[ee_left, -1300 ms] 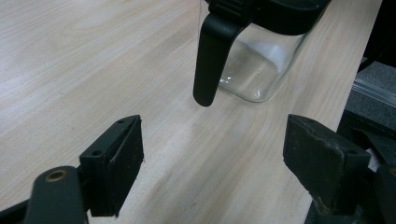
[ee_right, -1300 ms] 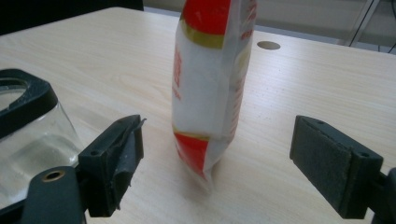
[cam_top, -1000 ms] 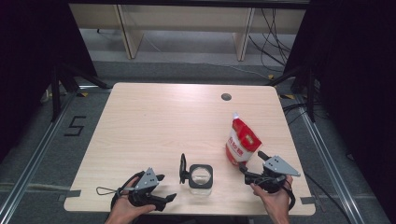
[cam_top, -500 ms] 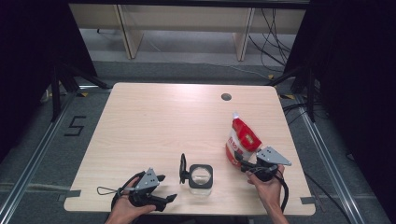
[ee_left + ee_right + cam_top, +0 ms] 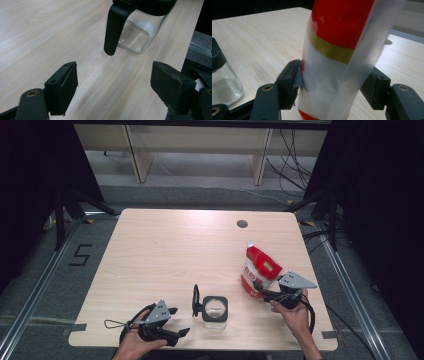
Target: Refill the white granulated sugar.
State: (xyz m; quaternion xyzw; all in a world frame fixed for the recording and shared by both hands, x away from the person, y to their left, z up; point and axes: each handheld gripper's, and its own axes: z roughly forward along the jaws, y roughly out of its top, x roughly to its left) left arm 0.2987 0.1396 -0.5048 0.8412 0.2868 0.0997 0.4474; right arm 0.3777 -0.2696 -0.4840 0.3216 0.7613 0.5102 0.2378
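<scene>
Right hand-held gripper (image 5: 332, 87) clamped low around upright red-and-white pouch (image 5: 260, 270) at worktop's (image 5: 165, 250) right, long axis vertical; left hand-held gripper (image 5: 112, 82) spread wide, empty, facing glass jar's (image 5: 215, 309) handle just ahead

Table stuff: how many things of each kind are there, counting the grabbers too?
Grippers: 2 (left gripper, right gripper)
Glass jars with a black lid: 1 (jar)
Red and white bags: 1 (bag)
Total: 4
</scene>
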